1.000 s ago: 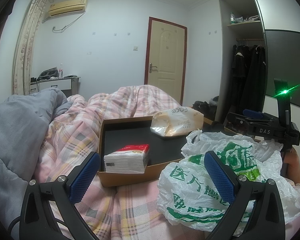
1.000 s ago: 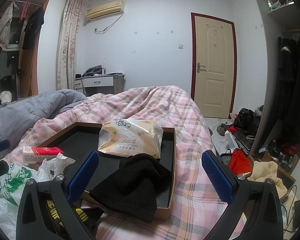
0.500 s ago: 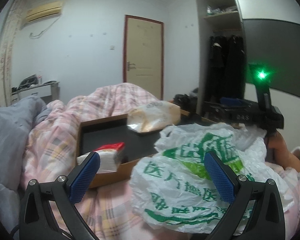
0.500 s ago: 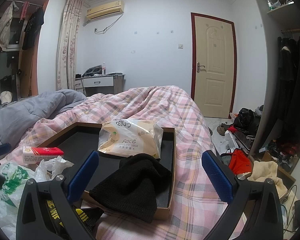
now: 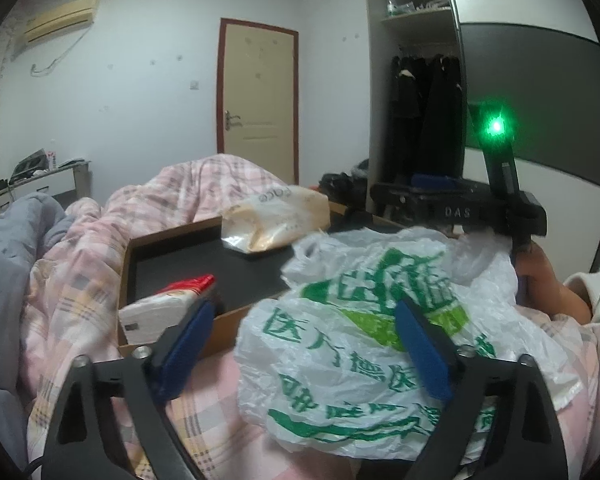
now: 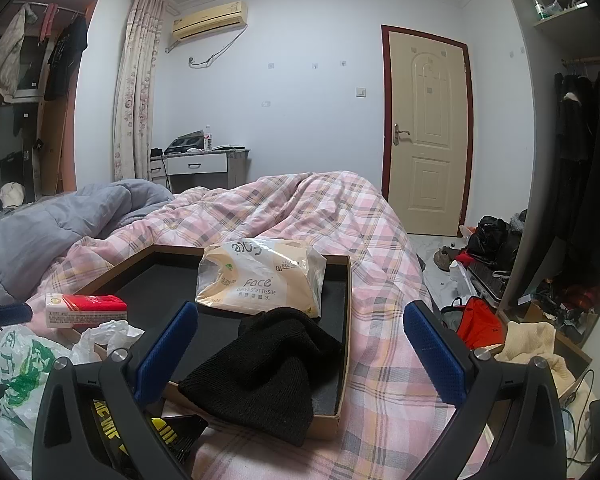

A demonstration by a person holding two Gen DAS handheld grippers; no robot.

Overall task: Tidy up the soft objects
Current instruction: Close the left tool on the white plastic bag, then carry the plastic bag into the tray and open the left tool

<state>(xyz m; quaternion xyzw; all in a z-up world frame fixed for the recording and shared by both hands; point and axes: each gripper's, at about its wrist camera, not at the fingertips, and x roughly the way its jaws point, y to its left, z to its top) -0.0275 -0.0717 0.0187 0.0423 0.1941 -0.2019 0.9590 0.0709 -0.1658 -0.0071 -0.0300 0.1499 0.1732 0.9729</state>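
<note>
A shallow cardboard tray (image 6: pixel 342 320) with a black floor lies on the pink plaid bed. In it sit a beige tissue pack (image 6: pixel 260 276), a black knit beanie (image 6: pixel 268 372) hanging over the near rim, and a red-and-white tissue pack (image 6: pixel 85 310) on the left rim. A white plastic bag with green print (image 5: pixel 364 352) lies on the bed by the tray. My left gripper (image 5: pixel 306 348) is open, with the bag between its fingers. My right gripper (image 6: pixel 300 352) is open and empty above the beanie. The tray (image 5: pixel 126 280), beige pack (image 5: pixel 276 220) and red pack (image 5: pixel 160 312) also show in the left wrist view.
A grey duvet (image 6: pixel 48 236) is bunched on the left of the bed. Bags, shoes and clothes (image 6: pixel 488 240) clutter the floor on the right below a wardrobe. A door (image 6: pixel 426 132) and a small desk (image 6: pixel 200 164) stand at the far wall.
My left gripper has turned right and moved in over the plastic bag, which now sits between its fingers. The right gripper has stayed still.
</note>
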